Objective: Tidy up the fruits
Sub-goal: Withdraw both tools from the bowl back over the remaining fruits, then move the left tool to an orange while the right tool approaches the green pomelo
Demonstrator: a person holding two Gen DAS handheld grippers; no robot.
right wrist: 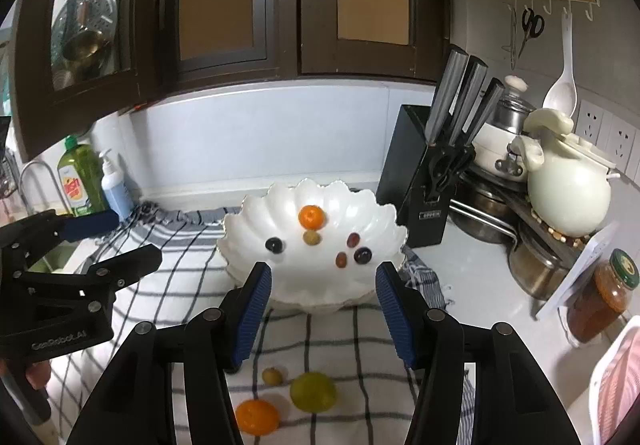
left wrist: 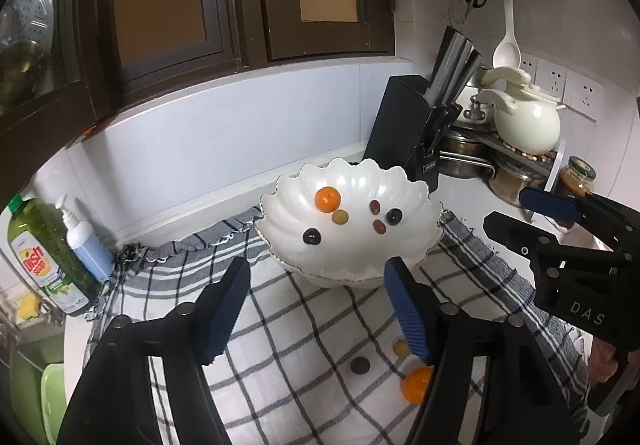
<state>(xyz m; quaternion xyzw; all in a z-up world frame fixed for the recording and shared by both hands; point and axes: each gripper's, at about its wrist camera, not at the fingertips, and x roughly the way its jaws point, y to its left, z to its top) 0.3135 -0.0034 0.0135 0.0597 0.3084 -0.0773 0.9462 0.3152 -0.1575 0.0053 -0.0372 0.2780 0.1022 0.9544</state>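
**Fruit bowl half filled, both grippers hanging back empty**

So, the hidden stuff first: in the left wrist view the right finger of the left gripper (left wrist: pixel 316 309) covers part of the orange (left wrist: pixel 417 384) on the cloth, and a small yellowish fruit (left wrist: pixel 401 347) peeks out beside it. The big green fruit (right wrist: pixel 313 391) only shows up in the right wrist view. The dark round thing (left wrist: pixel 360 365) on the cloth is too blurry to name.

Room-wise it's a kitchen counter (right wrist: pixel 480 265) under dark wood cabinets (right wrist: pixel 240 5), with a checked cloth (left wrist: pixel 320 325) spread over it. The white scalloped bowl (right wrist: pixel 248 221) sits on the cloth's far end, a knife block (right wrist: pixel 404 165) just beside it.

Inside the bowl: a small orange (right wrist: pixel 311 216), two dark grapes, two reddish ones and a yellowish one.

Both the left gripper and the right gripper (right wrist: pixel 324 305) have their jaws spread wide, holding nothing, above the cloth short of the bowl.
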